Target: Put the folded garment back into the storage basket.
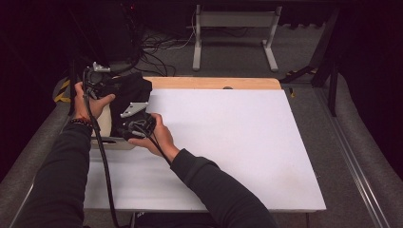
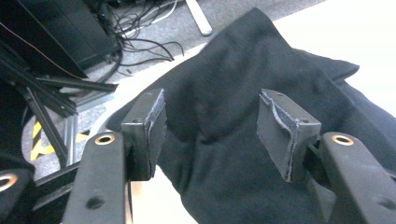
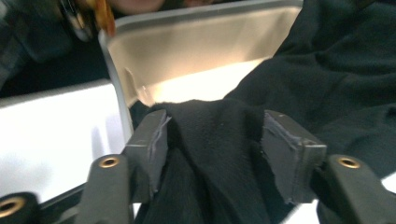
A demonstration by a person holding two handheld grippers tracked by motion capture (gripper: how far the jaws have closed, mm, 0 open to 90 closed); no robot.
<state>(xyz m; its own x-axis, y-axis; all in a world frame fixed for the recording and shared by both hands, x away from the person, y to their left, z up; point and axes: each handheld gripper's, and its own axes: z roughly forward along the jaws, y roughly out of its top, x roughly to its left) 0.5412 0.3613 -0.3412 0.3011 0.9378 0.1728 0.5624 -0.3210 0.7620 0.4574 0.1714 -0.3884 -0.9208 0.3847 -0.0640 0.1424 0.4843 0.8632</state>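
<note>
Black cloth [image 1: 129, 95]: soft, matte, crumpled in loose folds, heaped in and over a pale tray [image 1: 110, 140] at the table's [image 1: 228, 142] left edge, near the far-left corner. Left gripper [image 2: 211, 123]: jaws part-open above cloth, pads clear. Right gripper [image 3: 212, 140]: jaws part-open, a fold between them, not pinched.

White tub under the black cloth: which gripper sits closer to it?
Right. The right gripper has its fingers at the white tub rim, the black cloth between them; the left gripper hovers above the cloth, farther off.
</note>
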